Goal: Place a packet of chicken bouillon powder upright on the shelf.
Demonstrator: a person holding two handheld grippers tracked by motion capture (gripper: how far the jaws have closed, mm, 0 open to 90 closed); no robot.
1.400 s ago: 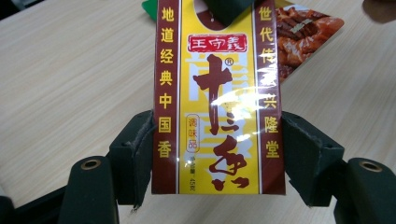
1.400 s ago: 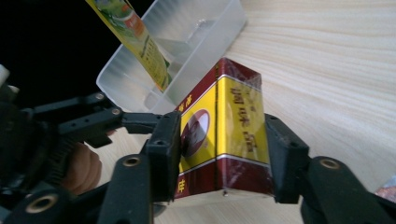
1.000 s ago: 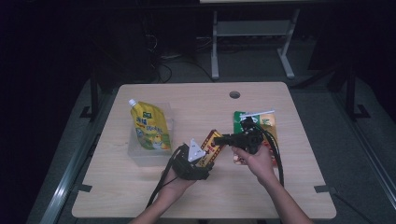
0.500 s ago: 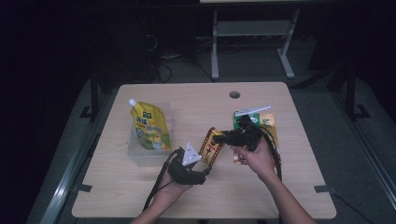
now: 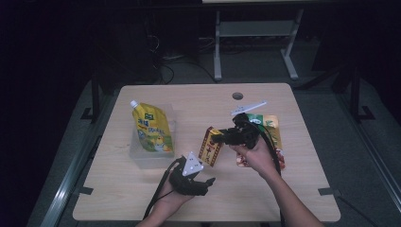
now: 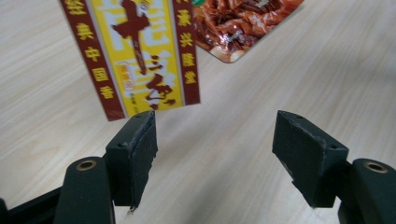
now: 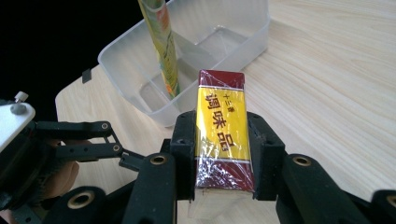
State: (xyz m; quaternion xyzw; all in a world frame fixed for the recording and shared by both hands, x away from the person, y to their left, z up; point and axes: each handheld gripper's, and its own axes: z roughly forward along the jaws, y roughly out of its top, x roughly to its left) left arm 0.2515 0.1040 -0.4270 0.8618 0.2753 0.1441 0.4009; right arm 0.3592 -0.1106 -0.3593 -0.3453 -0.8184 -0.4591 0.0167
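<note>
The right hand-held gripper (image 5: 218, 137) is clamped on a red-and-yellow seasoning box (image 7: 223, 135), with both pads pressed against the box's narrow sides. In the right gripper view the box stands on end between the jaws, its top edge pointing toward the clear plastic bin (image 7: 243, 42). In the high view the box (image 5: 211, 147) is held above the worktop (image 5: 302, 189), near its middle, just left of the right hand (image 5: 253, 152).

The left hand-held gripper (image 5: 206, 182) sits low near the front edge of the worktop, below the box. Its jaws stand wide apart with nothing between them; its own view shows bare wood between the two pads. The lower end of the box (image 6: 135, 56) hangs just beyond the left pad, apart from it.

A yellow spouted pouch (image 5: 151, 128) stands in the clear plastic bin (image 5: 142, 158), at the left of the worktop, well apart from both grippers. A red snack packet (image 6: 243, 25) lies flat on the worktop behind the box. A green-topped packet (image 5: 271, 127) lies under the right hand's side of the worktop, partly hidden by the gripper.
</note>
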